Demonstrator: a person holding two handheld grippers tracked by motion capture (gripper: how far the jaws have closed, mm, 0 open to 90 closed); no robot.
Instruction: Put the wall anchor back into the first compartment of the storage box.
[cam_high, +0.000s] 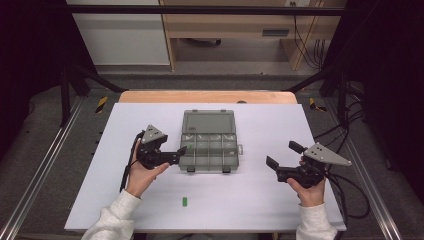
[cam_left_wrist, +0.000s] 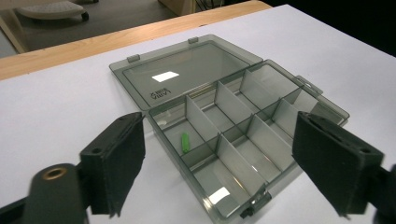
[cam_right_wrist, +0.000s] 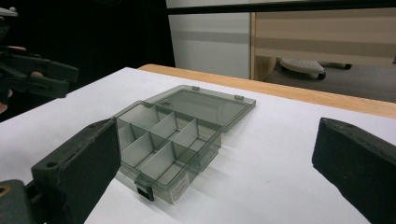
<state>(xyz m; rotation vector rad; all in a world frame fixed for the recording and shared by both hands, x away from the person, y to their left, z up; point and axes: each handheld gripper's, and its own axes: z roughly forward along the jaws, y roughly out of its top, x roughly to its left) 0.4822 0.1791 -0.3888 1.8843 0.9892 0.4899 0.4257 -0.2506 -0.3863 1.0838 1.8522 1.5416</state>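
2 green pieces (cam_high: 184, 201): 1 on table (cam_high: 260, 195), 1 inside box (cam_high: 210, 150).

Centre of the high view: open compartment box (cam_high: 209, 150) on the table (cam_high: 280, 130), lid lying flat above it. One small piece (cam_left_wrist: 185, 142) in its left compartment; another (cam_high: 184, 201) below the box, lower centre.

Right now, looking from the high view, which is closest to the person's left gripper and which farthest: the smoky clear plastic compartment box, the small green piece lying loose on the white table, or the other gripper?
1. Smoky clear plastic compartment box: right beside the left gripper, its near-left corner at the jaw tips.
2. Small green piece: loose on the white table, toward the person.
3. Right gripper: far across, beyond the box.
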